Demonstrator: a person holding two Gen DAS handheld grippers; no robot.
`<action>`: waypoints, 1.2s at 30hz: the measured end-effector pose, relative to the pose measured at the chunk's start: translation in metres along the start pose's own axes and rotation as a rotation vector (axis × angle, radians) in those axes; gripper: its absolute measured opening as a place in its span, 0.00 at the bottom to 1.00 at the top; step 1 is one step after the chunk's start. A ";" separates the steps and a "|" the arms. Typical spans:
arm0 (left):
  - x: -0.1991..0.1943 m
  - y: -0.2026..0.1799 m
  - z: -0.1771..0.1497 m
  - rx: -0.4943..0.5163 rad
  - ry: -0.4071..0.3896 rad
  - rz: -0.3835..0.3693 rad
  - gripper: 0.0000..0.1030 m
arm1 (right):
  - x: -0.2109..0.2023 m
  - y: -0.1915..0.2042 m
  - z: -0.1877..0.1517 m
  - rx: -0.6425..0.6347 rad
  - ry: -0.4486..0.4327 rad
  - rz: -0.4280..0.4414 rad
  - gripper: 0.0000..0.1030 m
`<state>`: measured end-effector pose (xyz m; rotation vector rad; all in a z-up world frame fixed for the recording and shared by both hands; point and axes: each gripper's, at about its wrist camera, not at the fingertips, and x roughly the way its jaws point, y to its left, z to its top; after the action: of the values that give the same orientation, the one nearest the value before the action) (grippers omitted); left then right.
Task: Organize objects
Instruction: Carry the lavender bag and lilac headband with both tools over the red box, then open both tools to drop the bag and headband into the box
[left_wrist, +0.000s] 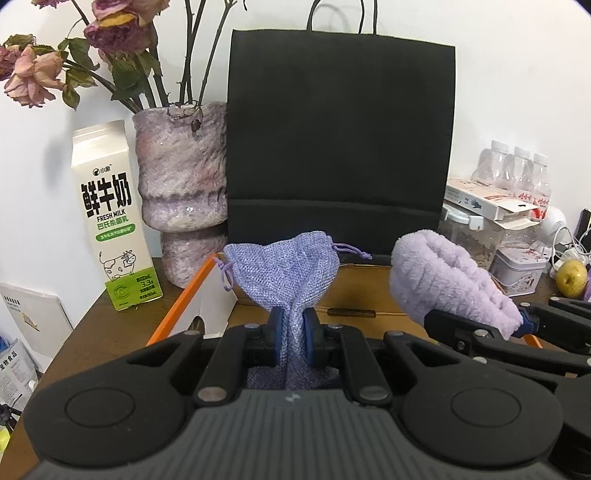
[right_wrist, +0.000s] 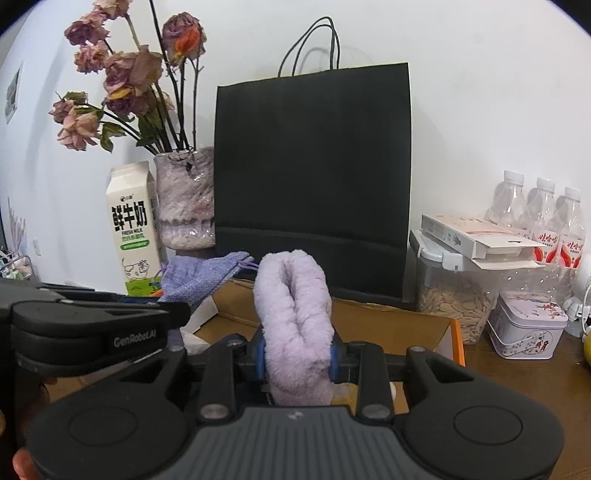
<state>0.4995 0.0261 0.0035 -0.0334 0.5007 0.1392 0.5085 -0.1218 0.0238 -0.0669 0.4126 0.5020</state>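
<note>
Above an open cardboard box (right_wrist: 369, 325) on a wooden bench (left_wrist: 110, 317), two soft lilac items are held side by side, one per gripper. Item one: a woven drawstring pouch (left_wrist: 284, 266), pinched near its lower half by the left gripper (left_wrist: 294, 341); the jaws stand nearly closed with the fabric bunched between the blue pads, and the gathered mouth with its cords fans out above them. Item two: a fluffy purple sock (right_wrist: 293, 314), folded or rolled on itself, clamped across its middle by the right gripper (right_wrist: 297, 360); the jaws stand part open, as wide as the compressed pile allows, and the thick end rises above them. Both are lifted clear of the box floor, just beside each other, apparently touching nothing else; the hold looks suited to carrying limp cloth that would slump under a looser grip. The box has an orange edge (left_wrist: 181, 299) and seems the likely place these items belong to or came from, though which cannot be told. Surroundings: a black paper bag (left_wrist: 340, 140) upright directly behind the box; a milk carton (left_wrist: 112, 221) and a vase of dried roses (left_wrist: 183, 192) to the left; a clear seed jar (right_wrist: 454, 295), a small tin (right_wrist: 528, 325) and water bottles (right_wrist: 543, 210) to the right.
</note>
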 end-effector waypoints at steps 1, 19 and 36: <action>0.002 0.000 0.000 0.001 0.003 0.001 0.12 | 0.002 0.000 0.000 0.000 0.003 0.000 0.28; 0.007 0.009 -0.001 -0.043 -0.030 0.077 1.00 | 0.008 -0.003 -0.005 0.000 0.013 -0.070 1.00; 0.004 0.009 -0.001 -0.039 -0.034 0.075 1.00 | 0.011 -0.002 -0.008 -0.007 0.041 -0.070 1.00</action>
<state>0.5015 0.0352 0.0007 -0.0505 0.4656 0.2222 0.5154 -0.1198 0.0124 -0.0983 0.4470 0.4334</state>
